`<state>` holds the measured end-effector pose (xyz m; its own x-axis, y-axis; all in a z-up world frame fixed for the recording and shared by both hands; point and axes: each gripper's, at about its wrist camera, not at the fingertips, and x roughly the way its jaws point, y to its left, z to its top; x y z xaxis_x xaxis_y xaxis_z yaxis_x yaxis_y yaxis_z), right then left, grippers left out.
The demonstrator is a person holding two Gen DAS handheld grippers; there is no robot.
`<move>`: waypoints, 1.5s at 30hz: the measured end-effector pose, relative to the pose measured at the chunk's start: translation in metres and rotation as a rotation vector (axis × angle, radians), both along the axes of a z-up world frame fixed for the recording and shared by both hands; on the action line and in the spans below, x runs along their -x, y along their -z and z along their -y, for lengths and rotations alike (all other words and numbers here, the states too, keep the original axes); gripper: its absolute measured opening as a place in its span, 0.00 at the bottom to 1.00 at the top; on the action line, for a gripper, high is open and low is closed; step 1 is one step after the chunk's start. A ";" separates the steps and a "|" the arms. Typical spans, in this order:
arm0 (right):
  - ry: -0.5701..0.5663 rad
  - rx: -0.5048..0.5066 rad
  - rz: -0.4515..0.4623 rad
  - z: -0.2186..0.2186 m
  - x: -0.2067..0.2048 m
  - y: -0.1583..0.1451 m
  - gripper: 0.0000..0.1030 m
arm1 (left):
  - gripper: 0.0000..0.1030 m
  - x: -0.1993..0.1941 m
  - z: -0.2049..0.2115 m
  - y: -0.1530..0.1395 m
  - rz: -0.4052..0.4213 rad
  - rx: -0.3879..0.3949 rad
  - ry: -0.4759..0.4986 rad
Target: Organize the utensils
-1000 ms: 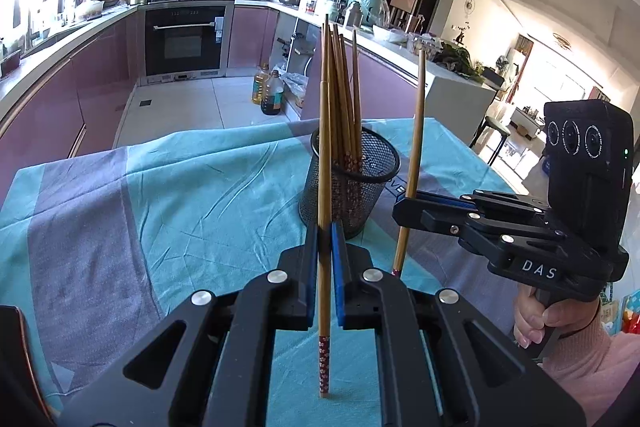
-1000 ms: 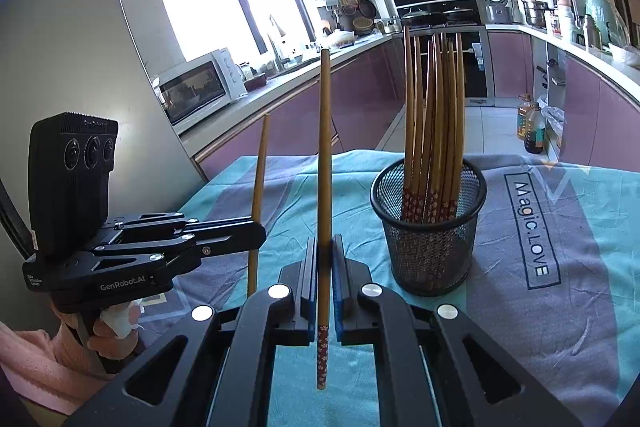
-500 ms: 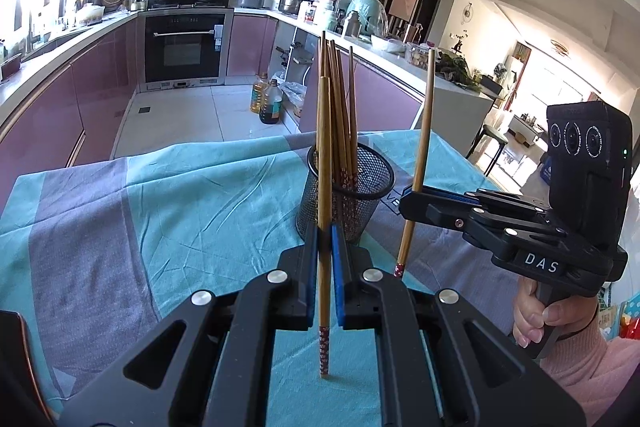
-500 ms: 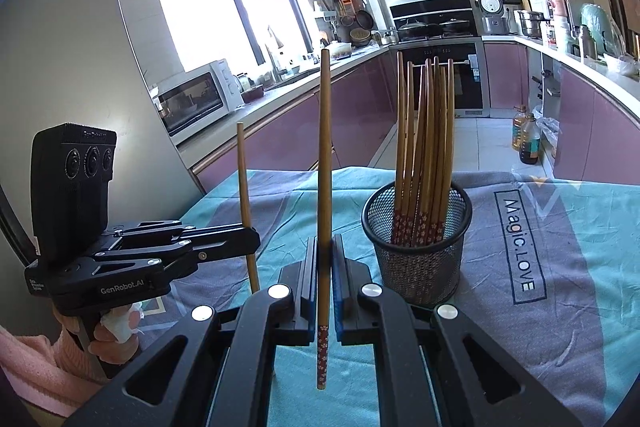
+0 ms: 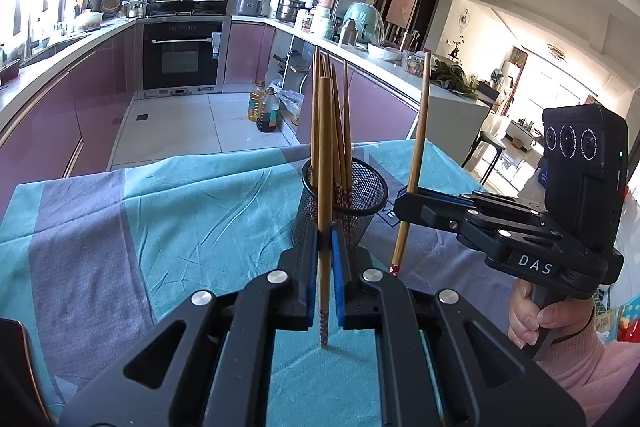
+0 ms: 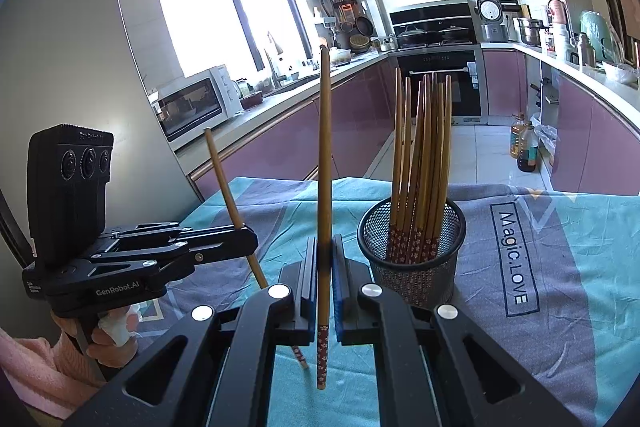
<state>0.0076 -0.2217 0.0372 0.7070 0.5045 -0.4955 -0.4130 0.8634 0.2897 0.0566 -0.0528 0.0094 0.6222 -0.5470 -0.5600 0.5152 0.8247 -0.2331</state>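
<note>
Left fingers (image 5: pixel 325 255): pinched on an upright chopstick (image 5: pixel 325 163).
Right fingers (image 6: pixel 325 267): clamp a second chopstick (image 6: pixel 325 163), also vertical.
Holder (image 6: pixel 412 247): mesh cup mid-surface (image 5: pixel 180 211), chopsticks inside.
Relation: cup sits straight ahead of left fingers, ahead-right of right fingers; both seem near.

Left wrist view: we look along the left gripper (image 5: pixel 325 263) from close above the tablecloth (image 5: pixel 180 211), facing the oven (image 5: pixel 182 55). Right wrist view: we face oven (image 6: pixel 440 83) and window (image 6: pixel 224 15) at 11 o'clock. Both share the mesh holder (image 5: pixel 352 203) (image 6: pixel 412 251), near, at 1 o'clock; each shows the opposite gripper.
</note>
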 end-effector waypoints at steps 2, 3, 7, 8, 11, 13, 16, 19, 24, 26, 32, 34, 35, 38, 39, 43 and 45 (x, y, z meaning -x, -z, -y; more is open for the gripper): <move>0.001 0.001 0.001 0.000 -0.001 0.000 0.06 | 0.07 0.001 0.000 0.000 0.001 0.003 0.002; 0.002 0.001 0.001 0.000 -0.001 -0.001 0.06 | 0.07 0.001 0.000 -0.001 0.002 0.003 0.002; 0.007 0.001 0.008 0.000 -0.001 -0.004 0.06 | 0.07 0.003 0.000 -0.004 0.004 0.005 0.003; 0.007 0.001 0.009 0.001 -0.001 -0.004 0.06 | 0.07 0.003 0.000 -0.004 0.006 0.007 0.004; 0.011 0.001 0.014 0.002 -0.002 -0.006 0.06 | 0.07 0.002 0.000 -0.006 0.006 0.013 0.009; 0.013 0.001 0.017 0.003 -0.001 -0.008 0.06 | 0.07 0.001 0.000 -0.007 0.006 0.016 0.011; 0.016 0.001 0.021 0.003 -0.001 -0.008 0.06 | 0.07 -0.001 0.000 -0.006 0.007 0.016 0.014; 0.019 0.000 0.023 0.004 -0.001 -0.009 0.06 | 0.07 -0.002 0.001 -0.006 0.010 0.011 0.016; 0.020 0.001 0.027 0.004 -0.001 -0.010 0.06 | 0.07 -0.002 0.003 -0.009 0.019 0.006 0.018; 0.019 0.003 0.030 0.003 -0.001 -0.011 0.06 | 0.07 -0.002 0.003 -0.010 0.023 0.004 0.019; 0.019 0.005 0.041 0.002 -0.003 -0.015 0.06 | 0.07 -0.002 0.004 -0.013 0.036 0.001 0.020; 0.019 0.007 0.043 0.002 -0.004 -0.016 0.06 | 0.07 -0.003 0.003 -0.014 0.038 0.000 0.020; 0.020 0.007 0.044 0.002 -0.005 -0.016 0.06 | 0.07 -0.003 0.003 -0.014 0.038 0.000 0.021; 0.022 0.006 0.045 0.003 -0.005 -0.016 0.06 | 0.07 -0.003 0.003 -0.015 0.043 0.000 0.022; 0.023 0.006 0.046 0.003 -0.006 -0.017 0.06 | 0.07 -0.002 0.003 -0.016 0.045 0.000 0.022; 0.023 0.009 0.050 0.003 -0.008 -0.019 0.06 | 0.07 -0.001 0.003 -0.019 0.052 0.000 0.024; 0.024 0.010 0.053 0.002 -0.009 -0.020 0.06 | 0.07 -0.001 0.004 -0.020 0.054 -0.001 0.026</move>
<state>0.0164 -0.2239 0.0572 0.7439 0.4826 -0.4622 -0.4068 0.8758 0.2597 0.0576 -0.0564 0.0295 0.6370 -0.5629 -0.5266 0.5482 0.8111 -0.2039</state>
